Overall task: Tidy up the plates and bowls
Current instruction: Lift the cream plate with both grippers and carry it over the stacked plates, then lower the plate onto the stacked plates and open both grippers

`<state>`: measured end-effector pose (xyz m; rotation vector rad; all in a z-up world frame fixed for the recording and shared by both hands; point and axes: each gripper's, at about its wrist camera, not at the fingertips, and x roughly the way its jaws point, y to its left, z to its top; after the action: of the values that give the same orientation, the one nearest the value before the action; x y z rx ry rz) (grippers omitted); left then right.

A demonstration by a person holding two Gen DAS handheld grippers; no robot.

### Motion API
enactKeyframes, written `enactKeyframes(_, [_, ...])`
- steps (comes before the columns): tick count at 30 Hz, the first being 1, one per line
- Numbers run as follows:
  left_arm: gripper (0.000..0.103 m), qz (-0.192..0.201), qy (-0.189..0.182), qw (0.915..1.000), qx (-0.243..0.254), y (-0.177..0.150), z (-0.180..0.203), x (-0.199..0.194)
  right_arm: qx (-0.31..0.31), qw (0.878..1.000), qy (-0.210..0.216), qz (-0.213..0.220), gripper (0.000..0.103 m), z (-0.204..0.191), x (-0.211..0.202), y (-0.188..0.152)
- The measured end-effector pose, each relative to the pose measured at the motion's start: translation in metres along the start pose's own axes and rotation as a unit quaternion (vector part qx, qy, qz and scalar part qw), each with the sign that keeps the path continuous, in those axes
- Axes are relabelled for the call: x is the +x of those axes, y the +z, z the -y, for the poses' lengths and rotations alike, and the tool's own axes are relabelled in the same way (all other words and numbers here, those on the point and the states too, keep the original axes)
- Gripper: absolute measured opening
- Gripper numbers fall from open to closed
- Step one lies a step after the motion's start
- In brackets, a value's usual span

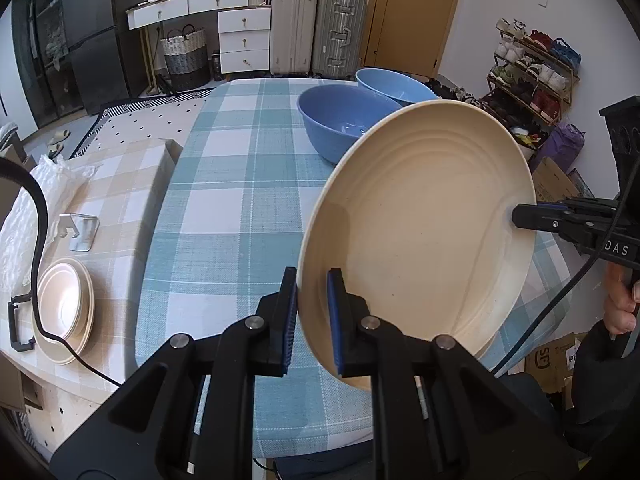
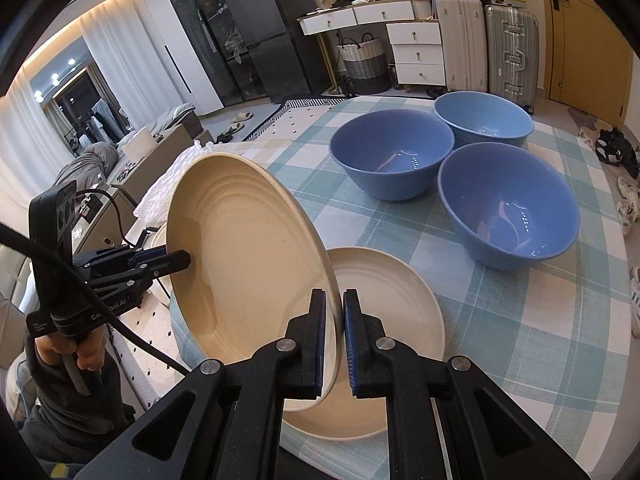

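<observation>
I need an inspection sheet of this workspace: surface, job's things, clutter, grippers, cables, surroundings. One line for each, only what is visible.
Surface: table with blue checked cloth; beige checked side surface.
Job's things: held cream plate, tilted, off the table; another cream plate flat below; three blue bowls upright; plate stack on the side surface.
Clutter: metal stand, white plastic wrap.
Grippers: left gripper and right gripper both shut on the held plate's rim, opposite sides.
Cables: black cable over the plate stack.
Surroundings: suitcases, shoe rack, drawers.
</observation>
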<state>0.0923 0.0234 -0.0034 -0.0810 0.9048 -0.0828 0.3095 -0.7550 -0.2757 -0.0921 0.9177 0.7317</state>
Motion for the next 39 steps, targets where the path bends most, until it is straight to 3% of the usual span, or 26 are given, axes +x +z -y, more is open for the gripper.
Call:
enactKeyframes(16, [0.011,-0.026,-0.012,0.9995,0.016,0.012,0.022,0.030,0.025,1.000,-0.016,-0.010,0.009,0.020,-0.004,-0.010])
enactKeyframes(39, [0.011,-0.063,-0.008,0.9975,0.031,0.008,0.038,0.083,0.041,0.997,-0.051,-0.048,0.009,0.040,0.024,-0.022])
